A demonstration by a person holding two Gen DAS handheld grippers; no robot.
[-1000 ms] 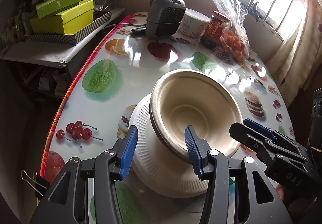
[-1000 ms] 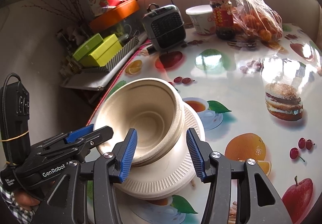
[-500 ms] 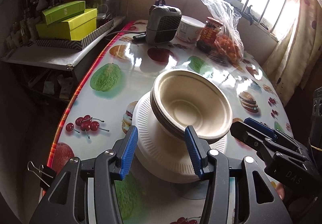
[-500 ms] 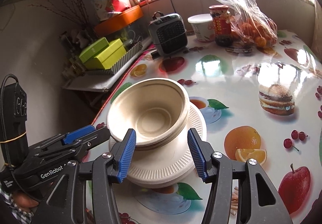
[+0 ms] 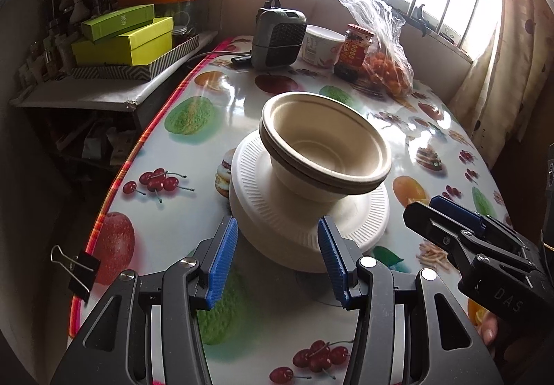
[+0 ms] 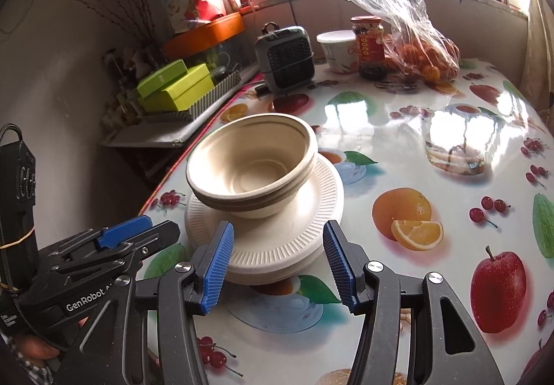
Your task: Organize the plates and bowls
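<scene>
Nested bowls (image 5: 325, 149) (two, perhaps three) sit empty on stacked plates (image 5: 304, 212) just ahead of the left gripper (image 5: 277, 260) and right gripper (image 6: 277, 263); both jaws apart, gripping nothing.

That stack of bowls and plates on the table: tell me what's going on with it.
A person holds a two-finger gripper in each hand, both aimed at the stack. The beige bowls, nested together, sit upright on a pile of white plates on the fruit-print table. The left gripper and right gripper are both open and empty, just short of the plates' near edge. Nothing is being gripped, and the stack stands on its own.
</scene>
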